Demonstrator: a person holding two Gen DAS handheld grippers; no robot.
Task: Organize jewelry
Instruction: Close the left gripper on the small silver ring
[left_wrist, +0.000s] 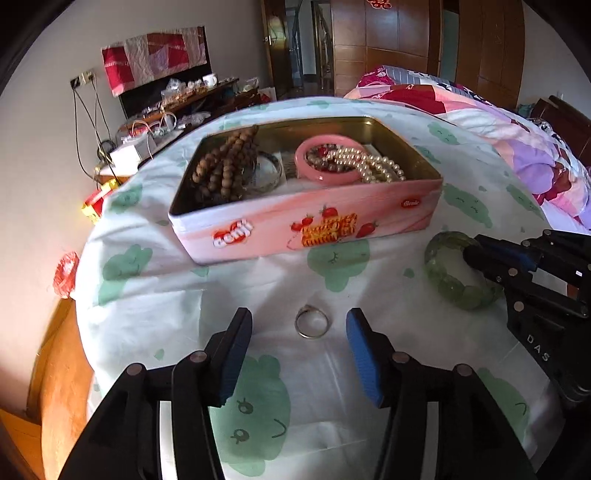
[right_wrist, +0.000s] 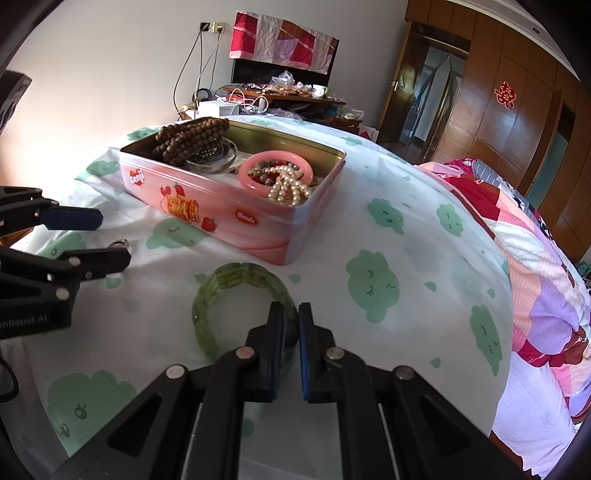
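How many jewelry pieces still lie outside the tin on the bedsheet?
2. A silver ring lies on the sheet between the open left gripper's jaws. A green bracelet lies right of it, the right gripper closed on its near rim. Others may be hidden.

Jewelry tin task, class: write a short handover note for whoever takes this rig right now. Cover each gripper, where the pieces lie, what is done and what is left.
Left gripper: open, fingers either side of the silver ring on the bedsheet; not gripping.
Right gripper: shut on the green bangle, which lies on the sheet in front of the tin.
Pink biscuit tin: already holds the brown bead strand, clear bangle, pink bangle and pearl strands.
Left: carry the green bangle into the tin, then grip the ring and place it there too.
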